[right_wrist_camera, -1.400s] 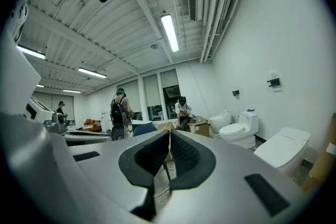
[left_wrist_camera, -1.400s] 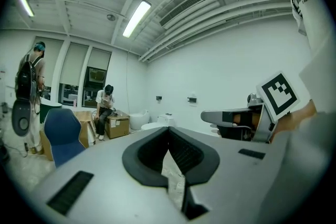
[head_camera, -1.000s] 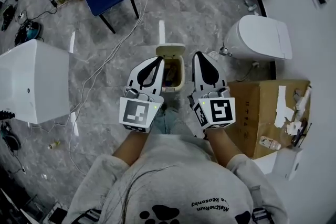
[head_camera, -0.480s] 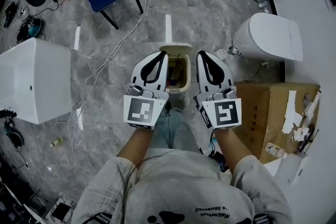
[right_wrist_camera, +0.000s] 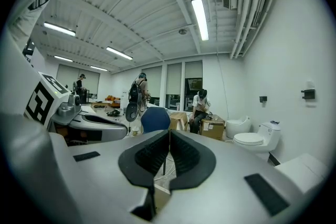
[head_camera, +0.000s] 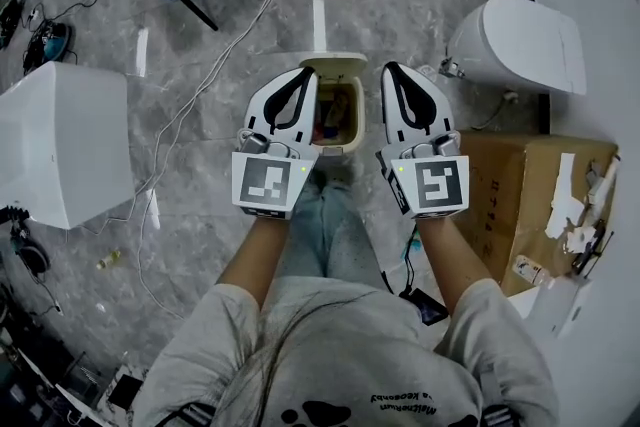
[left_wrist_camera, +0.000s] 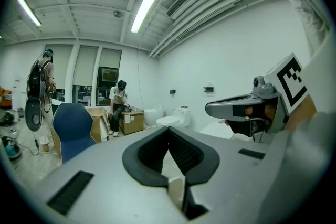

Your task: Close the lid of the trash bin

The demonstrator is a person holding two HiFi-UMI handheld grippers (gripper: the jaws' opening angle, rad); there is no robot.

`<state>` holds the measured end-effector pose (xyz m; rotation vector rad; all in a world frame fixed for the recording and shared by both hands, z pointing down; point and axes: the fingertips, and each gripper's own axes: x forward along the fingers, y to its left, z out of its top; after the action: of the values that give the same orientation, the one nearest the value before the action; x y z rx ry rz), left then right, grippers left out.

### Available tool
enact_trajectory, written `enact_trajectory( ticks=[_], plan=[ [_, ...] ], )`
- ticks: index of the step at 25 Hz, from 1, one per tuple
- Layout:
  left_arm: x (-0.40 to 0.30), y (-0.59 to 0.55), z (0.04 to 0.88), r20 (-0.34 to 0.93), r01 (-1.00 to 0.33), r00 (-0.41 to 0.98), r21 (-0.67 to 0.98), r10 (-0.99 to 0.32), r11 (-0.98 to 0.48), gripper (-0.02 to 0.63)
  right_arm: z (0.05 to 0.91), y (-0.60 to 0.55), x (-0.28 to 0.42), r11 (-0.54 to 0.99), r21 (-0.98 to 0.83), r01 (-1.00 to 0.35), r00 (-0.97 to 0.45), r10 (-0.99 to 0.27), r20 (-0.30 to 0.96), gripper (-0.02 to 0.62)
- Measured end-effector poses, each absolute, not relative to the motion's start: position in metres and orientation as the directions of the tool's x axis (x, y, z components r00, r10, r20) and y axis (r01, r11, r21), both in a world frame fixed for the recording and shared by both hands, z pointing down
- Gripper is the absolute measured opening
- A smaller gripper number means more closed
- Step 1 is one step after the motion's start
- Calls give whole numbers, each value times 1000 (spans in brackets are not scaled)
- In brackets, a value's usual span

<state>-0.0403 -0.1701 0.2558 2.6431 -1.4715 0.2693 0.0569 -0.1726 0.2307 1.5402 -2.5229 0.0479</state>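
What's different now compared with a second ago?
The left tongs and the right tongs have come down a little, closer to the bin between them. Nothing was grabbed or let go. Both stay shut and empty, and the lid still stands open.

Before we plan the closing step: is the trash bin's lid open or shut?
Open: the lid stands raised behind the trash bin, whose inside shows.

left gripper (head_camera: 304, 75) and right gripper (head_camera: 392, 72) lower, nearer the trash bin (head_camera: 338, 148)
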Motion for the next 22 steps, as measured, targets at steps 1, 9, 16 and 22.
enact_trajectory(
  ticks=[1,9,16,22],
  plan=[
    [-40,-172,258,201,-850,517,4,-832,-527,20,234,-174,56,461,69,-884,-444,-878,176,33],
    [-37,-183,282,207,-845,522,-7,-827,-535,20,265,-179,53,474,73,-877,-453,-869,200,32],
    [-33,-193,301,145,-846,529,7,-836,-533,20,297,-185,55,483,81,-872,-458,-862,216,32],
    [-30,-194,335,184,-844,531,23,-827,-536,20,316,-195,56,495,91,-864,-473,-860,192,32]
  ],
)
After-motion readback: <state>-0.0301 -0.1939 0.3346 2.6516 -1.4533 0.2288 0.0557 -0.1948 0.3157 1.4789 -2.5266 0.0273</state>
